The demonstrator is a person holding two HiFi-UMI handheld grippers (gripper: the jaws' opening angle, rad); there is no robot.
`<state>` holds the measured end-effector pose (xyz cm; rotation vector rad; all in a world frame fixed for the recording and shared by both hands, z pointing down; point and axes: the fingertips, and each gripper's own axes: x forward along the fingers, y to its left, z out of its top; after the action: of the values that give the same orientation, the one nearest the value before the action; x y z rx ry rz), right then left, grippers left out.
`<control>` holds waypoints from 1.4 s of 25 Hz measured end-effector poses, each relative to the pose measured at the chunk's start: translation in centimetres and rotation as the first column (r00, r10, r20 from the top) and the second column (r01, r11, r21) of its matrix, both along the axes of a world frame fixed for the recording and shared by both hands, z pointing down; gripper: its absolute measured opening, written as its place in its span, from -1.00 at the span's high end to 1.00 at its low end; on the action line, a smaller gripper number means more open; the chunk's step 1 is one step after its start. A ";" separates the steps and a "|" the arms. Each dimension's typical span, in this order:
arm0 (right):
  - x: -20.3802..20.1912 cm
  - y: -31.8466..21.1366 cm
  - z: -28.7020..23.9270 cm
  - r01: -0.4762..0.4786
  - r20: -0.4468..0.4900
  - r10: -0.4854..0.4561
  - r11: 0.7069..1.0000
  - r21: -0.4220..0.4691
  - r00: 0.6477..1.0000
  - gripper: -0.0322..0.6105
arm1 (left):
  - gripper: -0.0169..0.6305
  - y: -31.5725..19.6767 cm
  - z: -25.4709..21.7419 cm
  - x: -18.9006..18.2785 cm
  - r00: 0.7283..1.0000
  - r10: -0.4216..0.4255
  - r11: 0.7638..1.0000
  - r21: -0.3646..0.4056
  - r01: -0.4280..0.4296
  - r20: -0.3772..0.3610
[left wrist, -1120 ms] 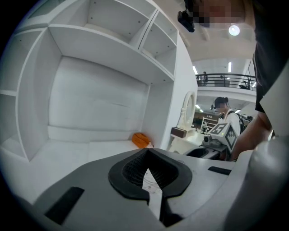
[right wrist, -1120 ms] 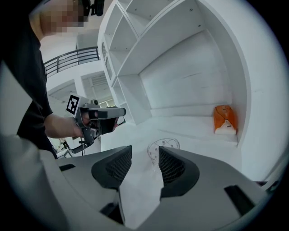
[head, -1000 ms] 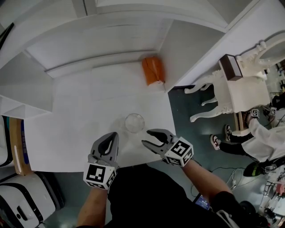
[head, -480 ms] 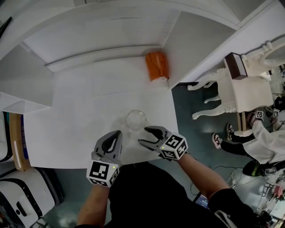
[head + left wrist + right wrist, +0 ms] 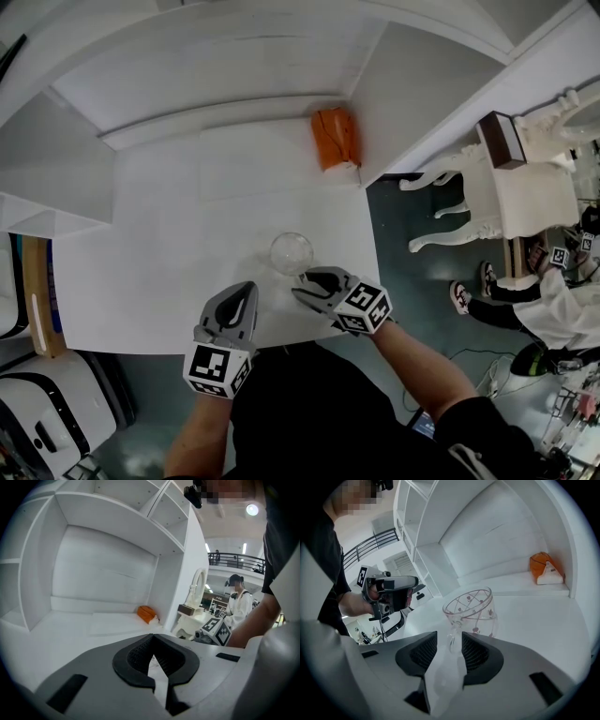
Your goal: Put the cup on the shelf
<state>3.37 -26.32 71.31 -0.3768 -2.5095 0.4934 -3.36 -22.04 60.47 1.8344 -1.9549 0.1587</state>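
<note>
One clear glass cup (image 5: 471, 609), round-mouthed and printed with thin red lines and small red dots, stood upright on a smooth white tabletop (image 5: 141, 253). It was near the front edge, well apart from the back of the deep white shelf recess (image 5: 234, 84). One orange, soft-looking bundle (image 5: 336, 139) lay against the recess's right wall.

Two grey grippers with ribbed black pads, each bearing a marker cube, were at the table's front edge. The left gripper (image 5: 151, 637) had its jaw tips together, with nothing between them. The right gripper (image 5: 449, 635) had its jaws partly apart and had just been closing. The cup's thin glass handle stood between its pads, which did not appear to press on it.
</note>
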 end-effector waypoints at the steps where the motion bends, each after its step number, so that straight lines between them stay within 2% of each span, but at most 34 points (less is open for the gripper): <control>1: -0.1 0.0 0.1 0.003 0.001 -0.003 1.000 0.002 1.000 0.41 | 0.91 0.2 0.2 -0.1 1.000 -0.003 1.000 -0.004 0.003 -0.002; 7: -0.6 0.7 0.4 0.030 0.004 -0.030 1.000 0.006 1.000 0.52 | 0.91 0.9 0.6 -0.5 1.000 -0.017 1.000 -0.014 0.017 -0.001; 11: -1.1 0.9 0.5 0.030 0.009 -0.030 0.999 0.013 1.000 0.75 | 0.91 1.4 0.6 -0.9 1.000 -0.029 0.999 -0.023 0.029 0.000; 26: -2.2 1.9 -1.4 0.011 0.078 -0.016 0.998 0.066 0.997 0.80 | 0.91 3.2 0.5 -2.1 0.999 -0.044 0.998 -0.041 0.044 0.004; 35: -2.3 2.7 -7.4 0.015 0.178 -0.033 0.995 0.098 0.984 0.81 | 0.91 3.5 -1.7 -3.0 0.998 -0.055 0.998 -0.009 0.055 0.027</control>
<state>1.02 -23.57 63.90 -0.4305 -2.6872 0.3399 -6.36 -18.53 58.82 1.7788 -2.0174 0.1758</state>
